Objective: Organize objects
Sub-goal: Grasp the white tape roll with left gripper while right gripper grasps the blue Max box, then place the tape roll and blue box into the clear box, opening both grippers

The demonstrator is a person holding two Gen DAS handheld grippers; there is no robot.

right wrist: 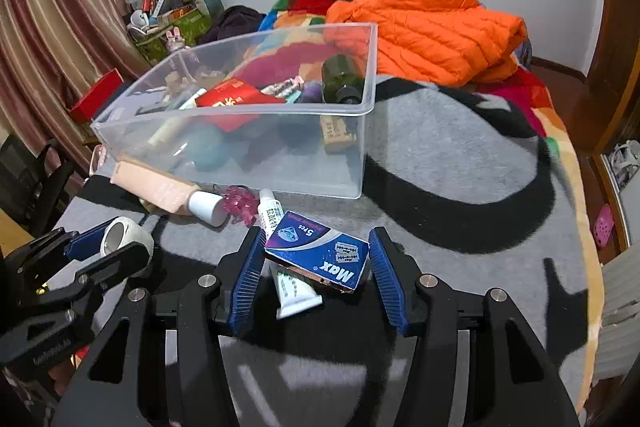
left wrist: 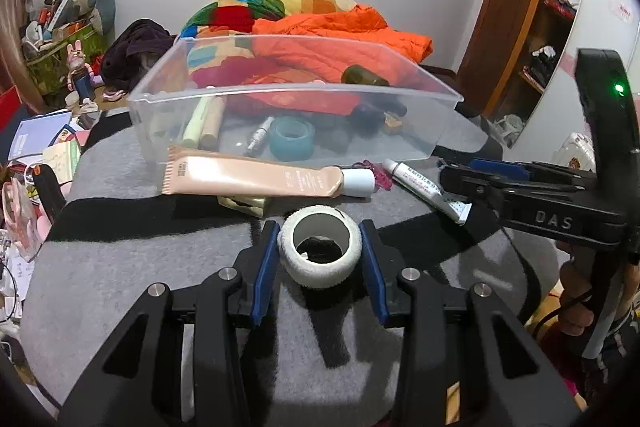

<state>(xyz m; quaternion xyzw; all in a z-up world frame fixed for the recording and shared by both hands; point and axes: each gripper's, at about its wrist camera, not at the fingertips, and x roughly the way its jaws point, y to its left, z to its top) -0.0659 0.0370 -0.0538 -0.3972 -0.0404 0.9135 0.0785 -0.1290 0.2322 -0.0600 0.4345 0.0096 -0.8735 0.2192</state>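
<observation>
A white tape roll (left wrist: 320,251) lies on the grey blanket between the fingers of my left gripper (left wrist: 320,259); the blue pads touch or nearly touch its sides. It also shows in the right wrist view (right wrist: 120,237). My right gripper (right wrist: 316,267) is open around a blue razor-blade box (right wrist: 320,254) that lies on a white ointment tube (right wrist: 294,297). A clear plastic bin (left wrist: 296,95) holds a teal tape roll (left wrist: 291,139), sticks, a dark bottle and a red packet (right wrist: 230,99). A peach cream tube (left wrist: 256,179) lies in front of the bin.
A pink hair clip (right wrist: 240,203) lies beside the cream tube's white cap. A small gold item (left wrist: 244,203) sits under the peach tube. An orange jacket (right wrist: 432,35) and a colourful quilt lie behind the bin. Clutter is piled at the left of the bed (left wrist: 48,155).
</observation>
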